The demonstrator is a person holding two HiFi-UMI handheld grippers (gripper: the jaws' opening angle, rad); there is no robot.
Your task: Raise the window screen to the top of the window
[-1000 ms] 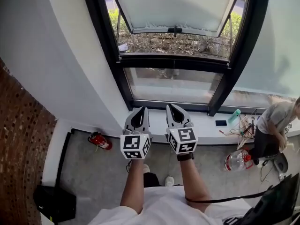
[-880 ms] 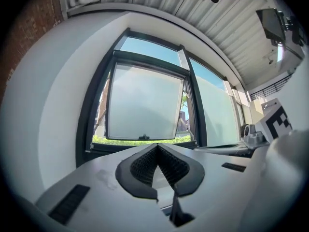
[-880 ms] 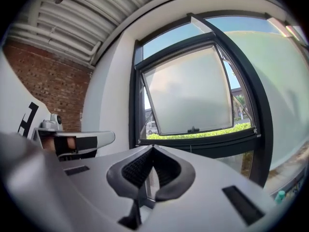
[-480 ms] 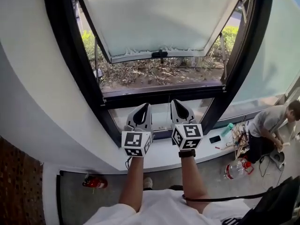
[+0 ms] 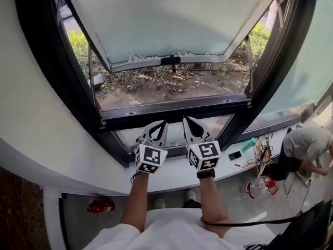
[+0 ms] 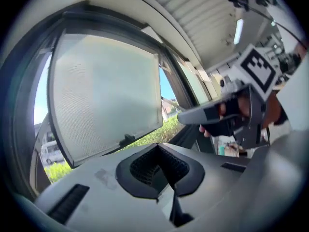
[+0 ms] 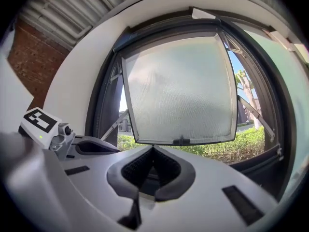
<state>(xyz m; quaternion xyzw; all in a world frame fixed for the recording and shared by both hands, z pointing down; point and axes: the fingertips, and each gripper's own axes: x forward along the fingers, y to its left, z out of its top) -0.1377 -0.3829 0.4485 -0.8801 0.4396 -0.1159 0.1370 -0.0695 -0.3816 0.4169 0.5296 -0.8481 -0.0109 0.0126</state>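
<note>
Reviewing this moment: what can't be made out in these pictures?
- Head view: window screen top, cut off by the upper edge.
- Head view: clutter on the sill, too small to name.
- Head view: seated person, cut by the right edge.

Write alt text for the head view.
Seen from above, the left gripper and right gripper, both shut and empty, point side by side at a black-framed window. Its pale window screen, with a small black handle on its lower edge, shows above them.

Left tongs point(image 5: 160, 124) and right tongs point(image 5: 186, 120) side by side at arm's length; both closed, empty; tips level
</note>
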